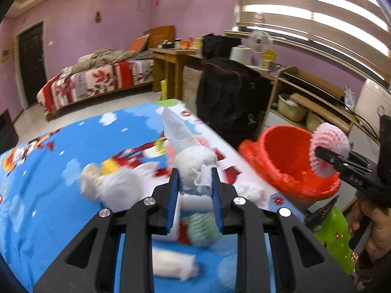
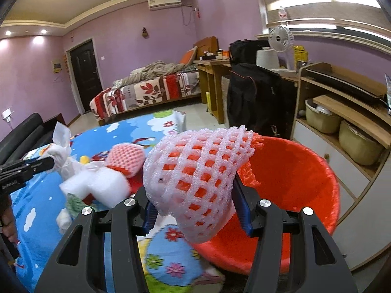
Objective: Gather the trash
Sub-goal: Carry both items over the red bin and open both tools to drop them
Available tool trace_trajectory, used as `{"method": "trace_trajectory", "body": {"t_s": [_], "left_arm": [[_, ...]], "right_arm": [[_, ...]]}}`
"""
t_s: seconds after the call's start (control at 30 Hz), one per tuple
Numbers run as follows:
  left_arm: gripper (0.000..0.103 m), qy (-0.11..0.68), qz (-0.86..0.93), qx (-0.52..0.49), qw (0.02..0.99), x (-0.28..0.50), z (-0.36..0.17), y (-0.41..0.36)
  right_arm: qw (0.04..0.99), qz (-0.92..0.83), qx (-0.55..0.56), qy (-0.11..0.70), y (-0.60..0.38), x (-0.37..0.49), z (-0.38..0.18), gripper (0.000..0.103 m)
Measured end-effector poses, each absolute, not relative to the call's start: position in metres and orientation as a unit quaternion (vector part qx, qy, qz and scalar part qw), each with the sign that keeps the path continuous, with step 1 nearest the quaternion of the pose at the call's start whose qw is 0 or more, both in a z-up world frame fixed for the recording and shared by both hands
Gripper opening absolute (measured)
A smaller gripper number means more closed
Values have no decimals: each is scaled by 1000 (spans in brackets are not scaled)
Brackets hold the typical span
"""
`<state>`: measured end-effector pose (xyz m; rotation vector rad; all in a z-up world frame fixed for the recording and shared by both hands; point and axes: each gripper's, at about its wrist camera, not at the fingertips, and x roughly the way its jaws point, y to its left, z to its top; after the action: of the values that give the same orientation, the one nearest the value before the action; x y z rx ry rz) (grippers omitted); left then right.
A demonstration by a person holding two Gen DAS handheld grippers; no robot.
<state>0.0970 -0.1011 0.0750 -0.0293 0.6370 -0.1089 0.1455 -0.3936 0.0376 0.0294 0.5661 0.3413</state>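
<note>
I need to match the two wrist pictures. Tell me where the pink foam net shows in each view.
Left wrist view: the foam net is at the right edge, clamped in the right gripper, in front of the red basket.
Right wrist view: the net fills the centre, between the gripper's fingers, over the basket's left rim.
Shared landmark: the red basket.

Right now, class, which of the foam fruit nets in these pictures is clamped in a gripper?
The pale pink foam net, clamped in the right gripper by the red basket. The deeper pink net and the green net lie loose on the cartoon sheet.
</note>
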Motion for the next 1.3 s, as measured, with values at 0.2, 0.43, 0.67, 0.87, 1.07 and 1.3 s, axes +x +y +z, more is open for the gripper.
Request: {"method": "trace_trajectory", "body": {"t_s": [0.2, 0.43, 0.67, 0.87, 1.07, 1.3], "left_arm": [[25, 309, -103, 8, 945, 117, 80, -148], [25, 317, -147, 17, 937, 140, 77, -191], [26, 322, -186, 26, 928, 163, 74, -228], [27, 327, -217, 28, 919, 174, 70, -249], [32, 338, -244, 27, 908, 183, 65, -262], [48, 341, -242, 15, 908, 187, 62, -257]], "right_arm": [[945, 152, 17, 288, -418, 158, 33, 53], [943, 141, 18, 302, -440, 168, 25, 55], [944, 132, 17, 301, -458, 175, 23, 58], [945, 125, 13, 301, -467, 178, 23, 67], [947, 117, 15, 299, -472, 179, 22, 83], [950, 104, 23, 294, -481, 175, 23, 84]]}}
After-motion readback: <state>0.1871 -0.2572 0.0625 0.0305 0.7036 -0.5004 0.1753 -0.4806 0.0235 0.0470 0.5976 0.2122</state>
